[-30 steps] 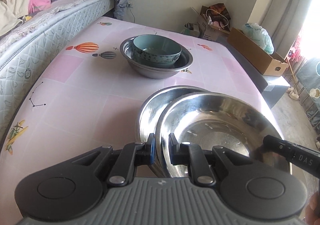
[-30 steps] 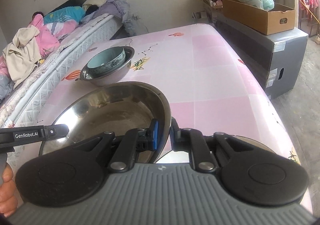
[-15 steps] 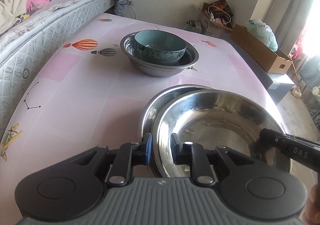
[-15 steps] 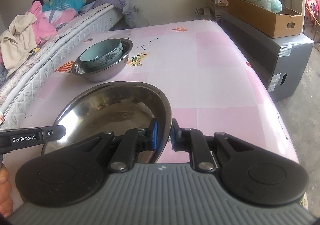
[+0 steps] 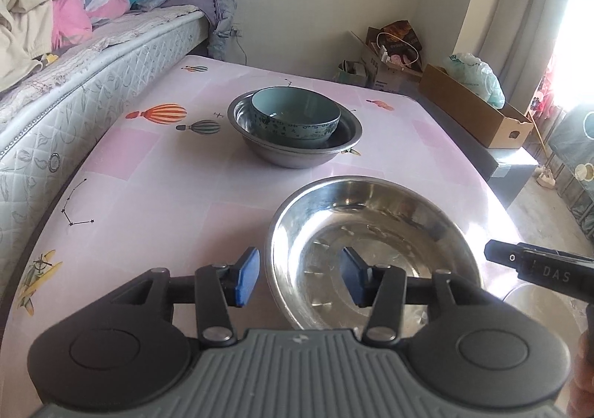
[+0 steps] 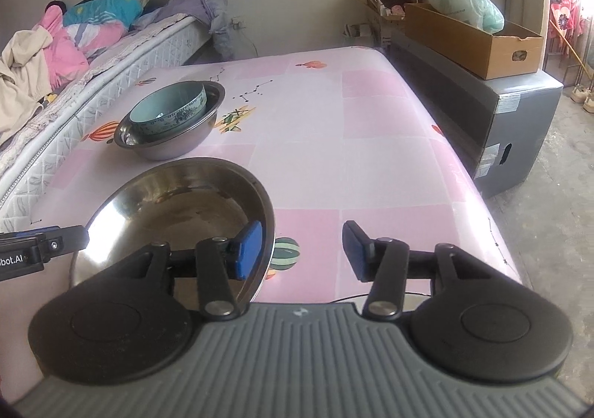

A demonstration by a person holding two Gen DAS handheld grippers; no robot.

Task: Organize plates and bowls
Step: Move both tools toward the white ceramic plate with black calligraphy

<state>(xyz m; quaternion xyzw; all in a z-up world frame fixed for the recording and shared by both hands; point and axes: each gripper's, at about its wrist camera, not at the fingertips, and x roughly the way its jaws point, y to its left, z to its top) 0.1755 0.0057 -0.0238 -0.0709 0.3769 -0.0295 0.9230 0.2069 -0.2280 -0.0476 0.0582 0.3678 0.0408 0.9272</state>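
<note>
A shiny steel bowl [image 5: 371, 243] rests on the pink table [image 5: 156, 180] in front of me; it also shows in the right wrist view [image 6: 178, 210]. My left gripper [image 5: 300, 278] is open, its jaws astride the bowl's near left rim. My right gripper [image 6: 302, 250] is open, its jaws astride the bowl's right rim. Farther back a teal ceramic bowl [image 5: 295, 117] sits inside a grey steel bowl [image 5: 297, 154]; both show in the right wrist view, the teal bowl [image 6: 167, 109] inside the steel bowl [image 6: 170, 143].
A bed [image 5: 74, 57] with heaped clothes runs along the table's left side. A dark cabinet [image 6: 501, 128] carrying a cardboard box [image 6: 471, 39] stands to the right. Boxes and bags [image 5: 389, 54] sit by the far wall. A white round object [image 5: 538, 314] lies below the table's right edge.
Both grippers opened and let go of the steel bowl. It now sits nested, hiding the second bowl seen under it earlier.
</note>
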